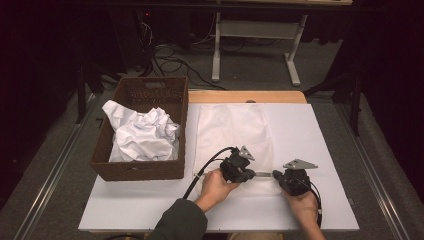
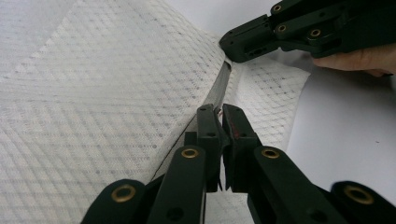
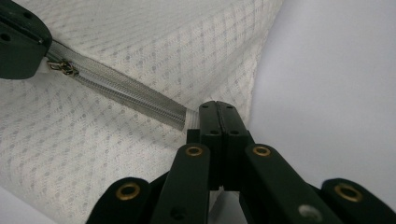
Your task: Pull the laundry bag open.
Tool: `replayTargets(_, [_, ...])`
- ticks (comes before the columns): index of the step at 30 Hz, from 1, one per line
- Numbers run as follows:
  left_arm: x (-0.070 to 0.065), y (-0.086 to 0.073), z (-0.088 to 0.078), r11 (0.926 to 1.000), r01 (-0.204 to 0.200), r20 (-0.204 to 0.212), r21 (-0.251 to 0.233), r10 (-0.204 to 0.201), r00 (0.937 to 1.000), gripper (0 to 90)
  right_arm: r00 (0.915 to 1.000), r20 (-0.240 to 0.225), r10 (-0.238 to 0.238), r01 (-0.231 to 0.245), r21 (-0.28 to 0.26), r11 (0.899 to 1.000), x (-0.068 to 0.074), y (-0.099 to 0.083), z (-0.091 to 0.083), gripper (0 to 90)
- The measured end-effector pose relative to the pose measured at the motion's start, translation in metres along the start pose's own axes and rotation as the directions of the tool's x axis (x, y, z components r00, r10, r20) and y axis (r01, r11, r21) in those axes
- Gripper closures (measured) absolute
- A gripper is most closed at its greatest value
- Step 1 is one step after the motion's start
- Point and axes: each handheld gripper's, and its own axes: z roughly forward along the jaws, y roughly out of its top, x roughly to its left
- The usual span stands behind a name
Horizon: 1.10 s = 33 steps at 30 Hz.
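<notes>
A white quilted cover lies flat in the middle of the table, its grey zipper along the near edge. My left gripper is shut on the zipper; in the left gripper view the grey strip runs out from between the closed tips. The small metal pull hangs right beside that left gripper. My right gripper is shut on the zipper's end at the cover's corner, and it also appears in the left gripper view. The zipper is stretched taut between the two grippers.
A brown wicker basket stands at the left of the white table top, holding crumpled white cloth. Past the far edge are a desk frame and cables on the floor.
</notes>
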Motion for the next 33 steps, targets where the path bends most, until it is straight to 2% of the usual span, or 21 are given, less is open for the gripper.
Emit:
replayTargets(8, [0.003, -0.004, -0.006, 0.9999, 0.009, -0.008, -0.007, -0.009, 0.9999, 86.6, 1.0000, -0.002, 0.000, 0.000, 0.001, 1.000, 0.000, 0.000, 0.000, 90.0])
replayTargets(33, [0.007, -0.010, -0.012, 0.9997, 0.022, 0.007, -0.011, -0.021, 0.9997, 86.6, 1.0000, -0.002, 0.000, 0.000, -0.001, 1.000, 0.000, 0.000, 0.000, 90.0])
